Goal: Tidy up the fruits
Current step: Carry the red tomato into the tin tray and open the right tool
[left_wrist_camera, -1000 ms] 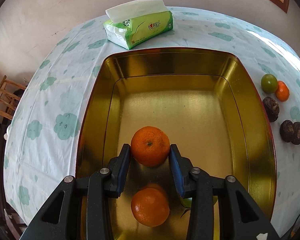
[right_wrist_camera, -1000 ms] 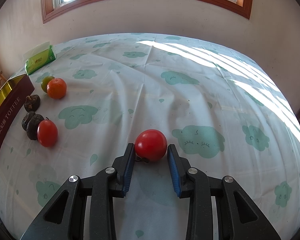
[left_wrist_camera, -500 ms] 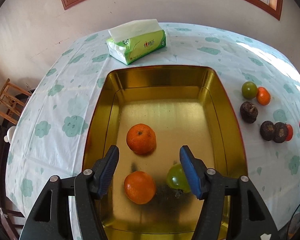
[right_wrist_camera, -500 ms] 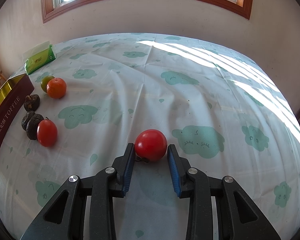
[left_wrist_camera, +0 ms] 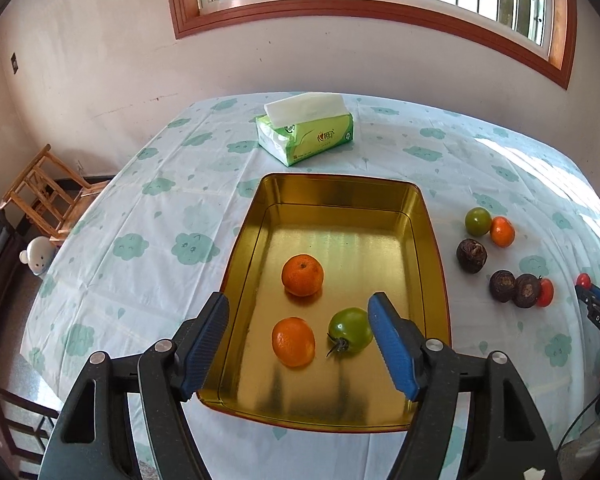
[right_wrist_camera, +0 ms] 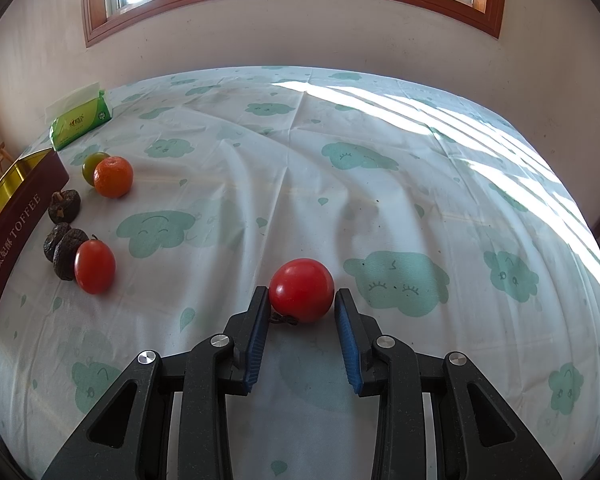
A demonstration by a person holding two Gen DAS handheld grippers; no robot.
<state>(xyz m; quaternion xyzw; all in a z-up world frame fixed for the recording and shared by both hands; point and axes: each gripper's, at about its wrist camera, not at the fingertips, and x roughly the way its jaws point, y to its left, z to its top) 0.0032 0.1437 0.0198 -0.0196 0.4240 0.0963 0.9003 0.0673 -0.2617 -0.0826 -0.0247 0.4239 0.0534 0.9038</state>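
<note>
Now | left claw (left_wrist_camera: 298, 340) opening, risen off orange (left_wrist_camera: 302, 275) (nothing gripped)

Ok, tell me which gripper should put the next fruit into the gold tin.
Right. The right gripper is already shut on a red tomato, ready to carry to the tin. The left gripper has just been opening, holds nothing, and hangs over the tin.
</note>
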